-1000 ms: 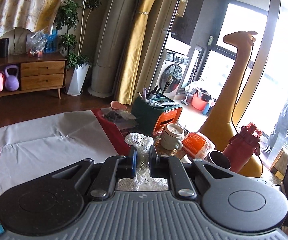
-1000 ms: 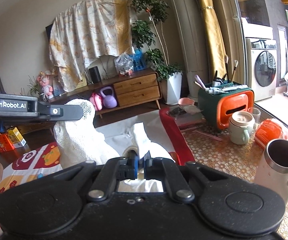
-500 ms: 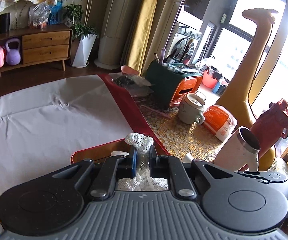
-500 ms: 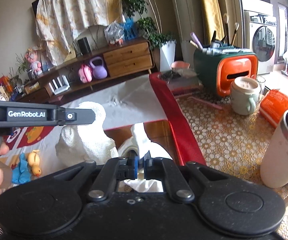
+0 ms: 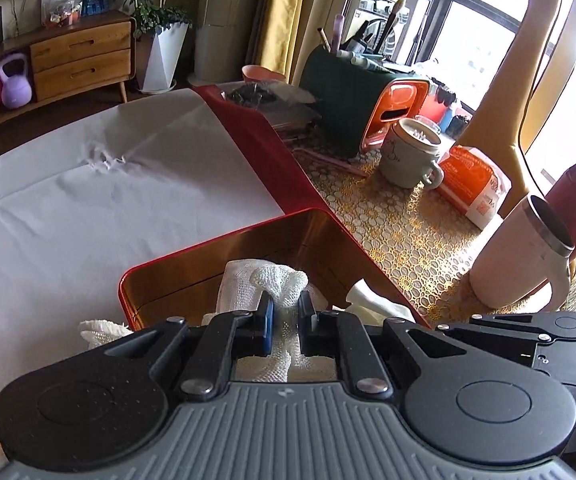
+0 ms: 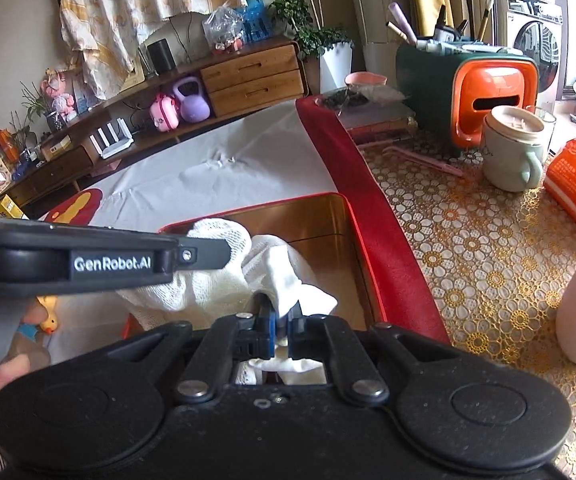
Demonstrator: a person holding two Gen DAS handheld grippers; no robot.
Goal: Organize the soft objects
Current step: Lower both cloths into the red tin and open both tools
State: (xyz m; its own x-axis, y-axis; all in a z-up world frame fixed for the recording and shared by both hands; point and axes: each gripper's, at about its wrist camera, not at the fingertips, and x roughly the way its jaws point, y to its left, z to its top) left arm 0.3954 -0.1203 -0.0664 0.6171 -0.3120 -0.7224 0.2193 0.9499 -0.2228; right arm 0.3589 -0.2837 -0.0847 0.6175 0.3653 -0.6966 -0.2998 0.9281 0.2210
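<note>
While both grippers pinch white cloth, over red tin

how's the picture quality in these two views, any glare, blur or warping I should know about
Left wrist: windows at upper right blown out white, tin wall glinting, fisheye bending the table edge; cloth sharp. Right wrist: evener light, washer corner a bit bright, left gripper close and soft, edges curved.
</note>
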